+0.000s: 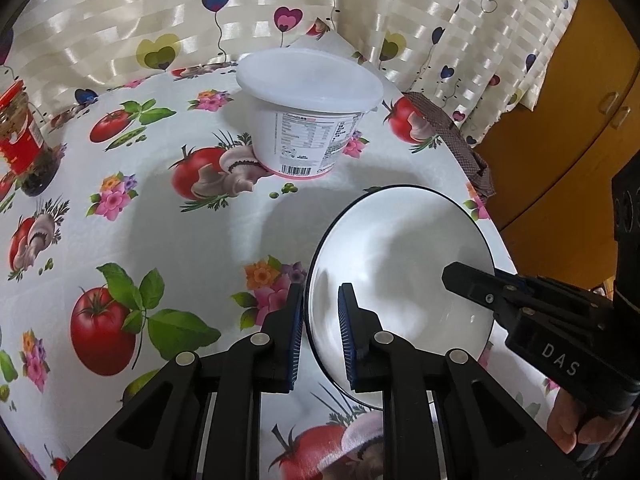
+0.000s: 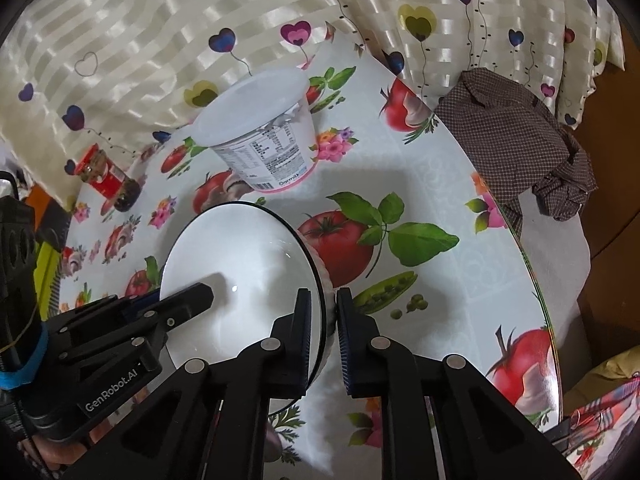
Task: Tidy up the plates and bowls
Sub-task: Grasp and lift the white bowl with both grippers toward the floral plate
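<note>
A white bowl with a thin dark rim (image 1: 404,264) is held between both grippers above the table. My left gripper (image 1: 320,328) straddles its left rim, jaws closed on the wall. In the right wrist view the same bowl (image 2: 240,272) has my right gripper (image 2: 324,332) clamped on its right rim. Each gripper's far finger reaches into the bowl from the other side, the right one in the left wrist view (image 1: 472,284) and the left one in the right wrist view (image 2: 184,300).
A white lidded tub (image 1: 308,112) stands behind the bowl on the fruit-print tablecloth (image 1: 132,216). A red-labelled jar (image 1: 20,136) is far left. A brown checked cloth (image 2: 516,148) lies at the table's right edge. A curtain (image 1: 120,12) hangs behind.
</note>
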Tool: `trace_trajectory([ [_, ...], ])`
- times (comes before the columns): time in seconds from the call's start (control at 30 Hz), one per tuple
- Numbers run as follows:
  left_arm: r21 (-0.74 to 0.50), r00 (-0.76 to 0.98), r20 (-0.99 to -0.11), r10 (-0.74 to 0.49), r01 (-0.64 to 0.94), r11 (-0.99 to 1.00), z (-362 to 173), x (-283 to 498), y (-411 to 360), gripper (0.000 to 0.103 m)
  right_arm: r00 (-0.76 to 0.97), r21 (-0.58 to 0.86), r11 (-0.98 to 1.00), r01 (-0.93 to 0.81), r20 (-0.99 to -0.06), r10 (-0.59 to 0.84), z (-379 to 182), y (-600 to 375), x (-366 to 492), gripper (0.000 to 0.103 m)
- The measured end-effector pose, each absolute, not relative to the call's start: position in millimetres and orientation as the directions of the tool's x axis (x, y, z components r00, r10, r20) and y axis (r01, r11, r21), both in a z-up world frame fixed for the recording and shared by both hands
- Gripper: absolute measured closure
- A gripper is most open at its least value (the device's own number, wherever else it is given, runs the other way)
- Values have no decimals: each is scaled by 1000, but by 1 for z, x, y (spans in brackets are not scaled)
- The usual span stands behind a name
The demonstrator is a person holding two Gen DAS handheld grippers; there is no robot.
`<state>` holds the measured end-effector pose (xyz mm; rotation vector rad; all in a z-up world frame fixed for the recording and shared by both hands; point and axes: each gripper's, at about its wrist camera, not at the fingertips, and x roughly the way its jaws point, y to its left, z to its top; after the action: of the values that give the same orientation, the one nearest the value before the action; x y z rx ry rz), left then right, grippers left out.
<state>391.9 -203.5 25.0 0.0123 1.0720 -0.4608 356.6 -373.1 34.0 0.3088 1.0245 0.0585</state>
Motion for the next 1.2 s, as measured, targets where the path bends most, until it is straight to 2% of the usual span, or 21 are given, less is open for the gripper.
trace_trajectory([
  [0.63,-212,447,-812,-374,371,904,74,351,-190,85,575,351,932,87,-782,241,83,-366,310,90],
  [1.2,-192,497,-778,-384,394,899,117,259,-175,85,618,378,924,62,-742,261,124,-348,213,90],
])
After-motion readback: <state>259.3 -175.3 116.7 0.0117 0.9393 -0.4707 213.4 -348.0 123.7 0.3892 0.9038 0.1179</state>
